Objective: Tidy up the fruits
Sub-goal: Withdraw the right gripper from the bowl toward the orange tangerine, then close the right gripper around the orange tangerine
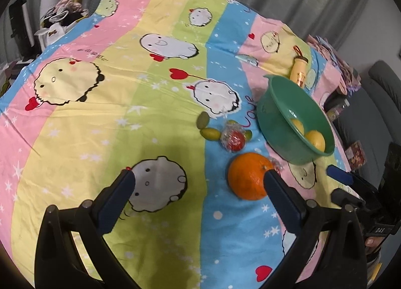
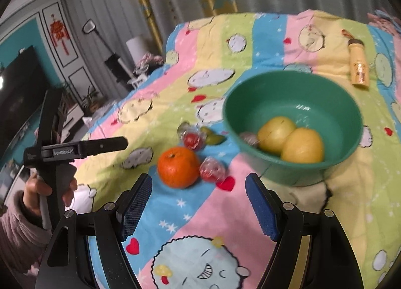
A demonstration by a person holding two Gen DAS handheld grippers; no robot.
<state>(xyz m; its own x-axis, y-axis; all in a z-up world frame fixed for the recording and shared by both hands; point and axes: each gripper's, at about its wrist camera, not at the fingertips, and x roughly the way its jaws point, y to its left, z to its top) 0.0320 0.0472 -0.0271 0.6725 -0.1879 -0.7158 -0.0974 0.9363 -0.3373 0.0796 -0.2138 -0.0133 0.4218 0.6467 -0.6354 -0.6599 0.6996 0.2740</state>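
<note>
Two yellow apples sit in our green plastic bowl — both grippers' fingers apart, empty, nearing the round orange.

the left wrist view looks forward and down over the patterned cloth from fairly high, with the green bowl off at about 2 o'clock. the right wrist view sits lower and nearer, the bowl at 1 o'clock. both share the orange, the bowl and, probably, the same wrapped fruit, blurred here.
</note>
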